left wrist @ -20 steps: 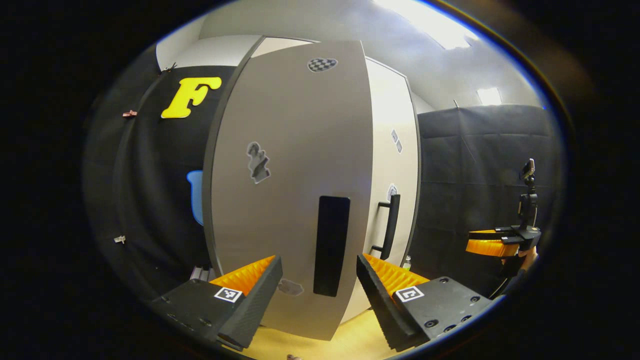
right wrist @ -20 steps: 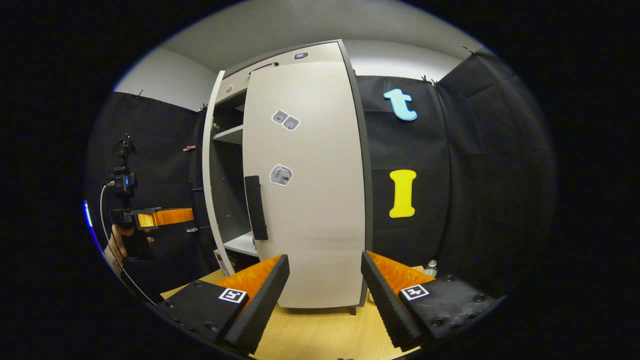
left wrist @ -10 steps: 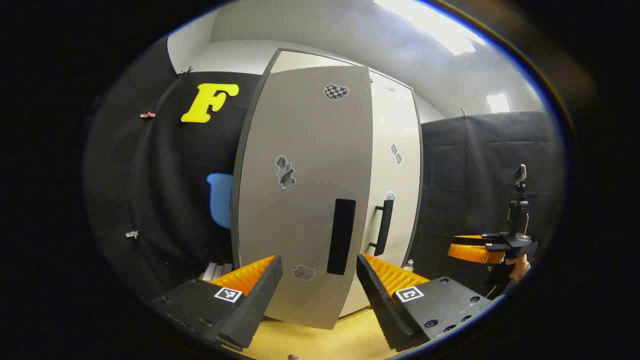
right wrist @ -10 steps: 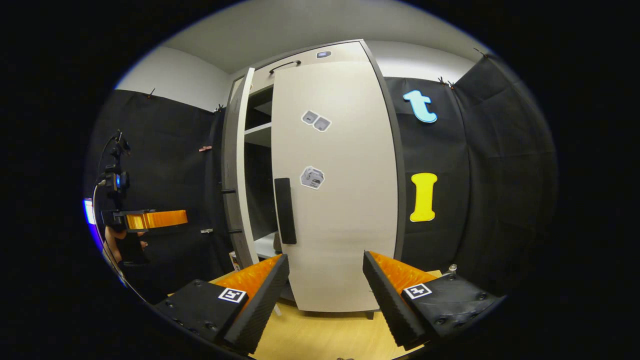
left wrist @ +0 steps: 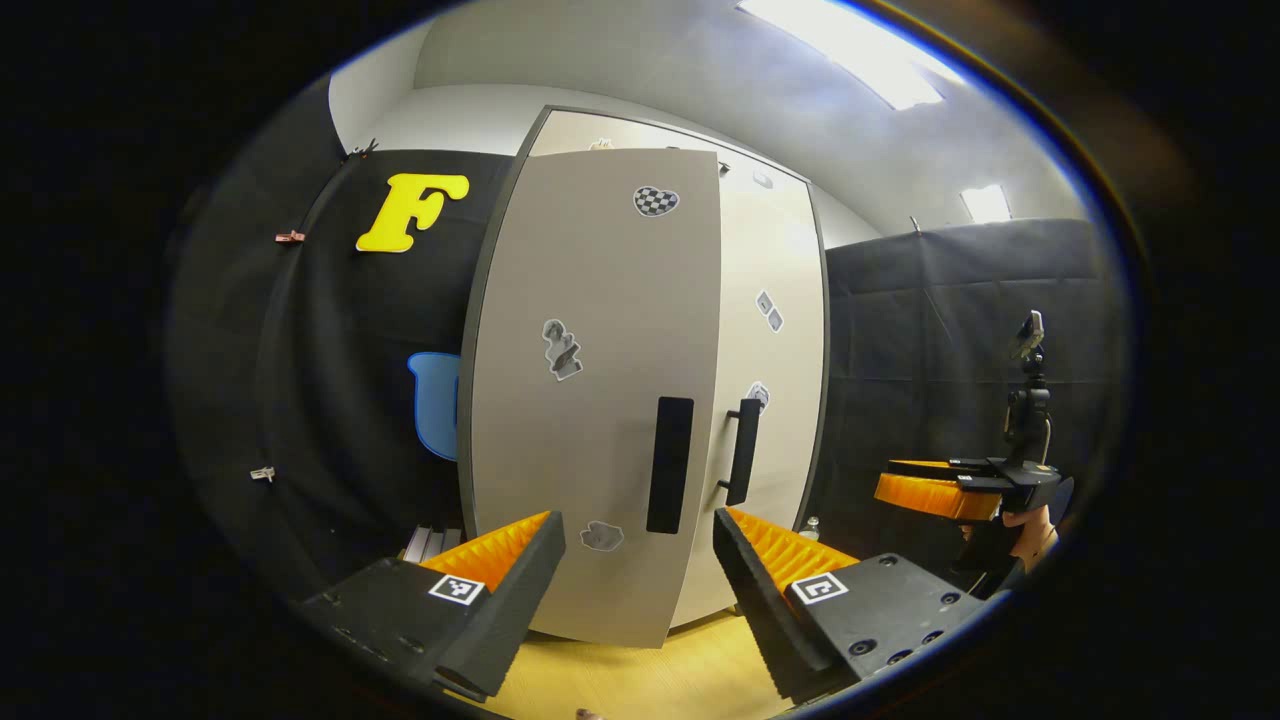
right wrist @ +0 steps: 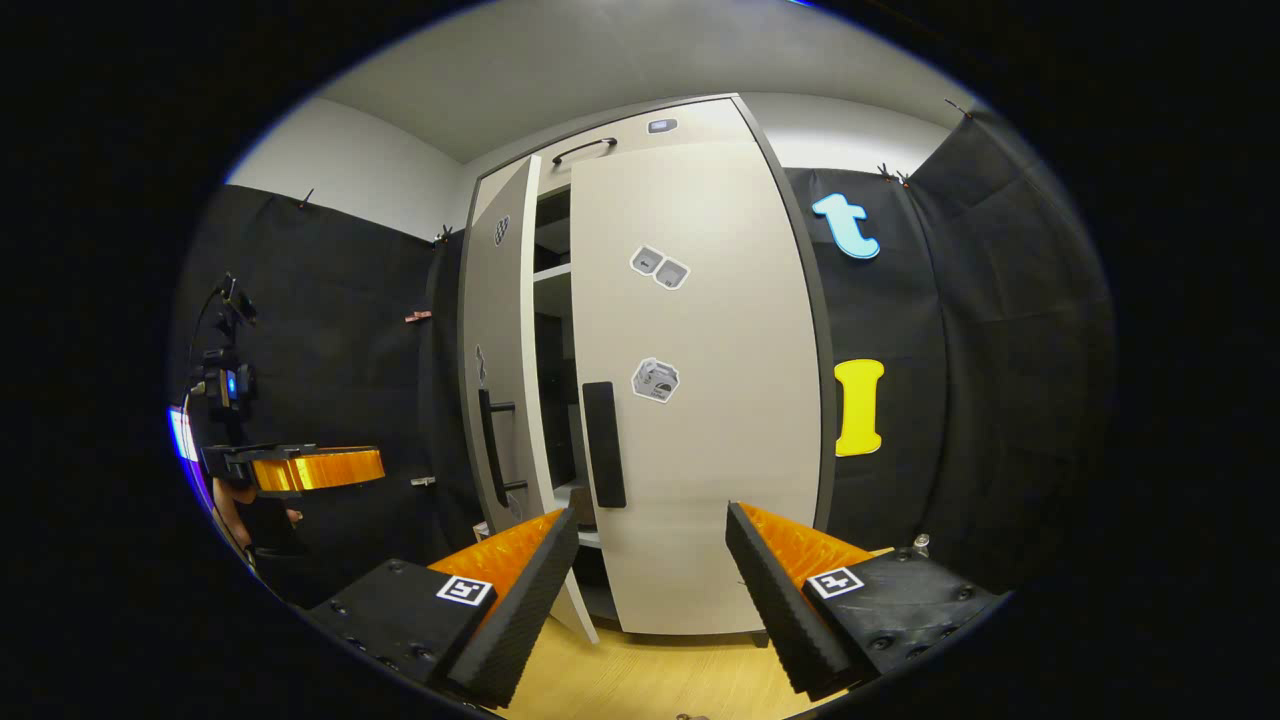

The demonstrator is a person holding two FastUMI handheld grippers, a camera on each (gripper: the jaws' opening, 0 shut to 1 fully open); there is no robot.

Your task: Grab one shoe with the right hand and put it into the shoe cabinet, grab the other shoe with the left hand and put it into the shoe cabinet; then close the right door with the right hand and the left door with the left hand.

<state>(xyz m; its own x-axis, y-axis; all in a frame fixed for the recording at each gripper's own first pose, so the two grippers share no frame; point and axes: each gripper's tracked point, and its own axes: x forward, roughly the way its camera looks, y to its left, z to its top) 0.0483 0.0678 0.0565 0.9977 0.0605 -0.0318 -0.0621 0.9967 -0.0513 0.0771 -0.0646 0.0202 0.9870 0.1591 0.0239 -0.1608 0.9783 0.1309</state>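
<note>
Now your left door (left wrist: 590, 400) hangs nearly shut, a narrow dark gap showing between it and the right door (right wrist: 700, 400) in the right gripper view; its handle (left wrist: 670, 465) sits almost beside the right door's handle (left wrist: 742, 452). The right door lies flush with the cabinet (right wrist: 640, 125), so that step looks finished. I cannot see the shoes, presumably inside. Your left tongs (left wrist: 638, 575) are spread wide, gripping nothing, and face the left door without touching it. Your right tongs (right wrist: 650, 590) are likewise wide and empty, held back to stay clear. The wooden floor (right wrist: 640, 680) runs under the cabinet.
</note>
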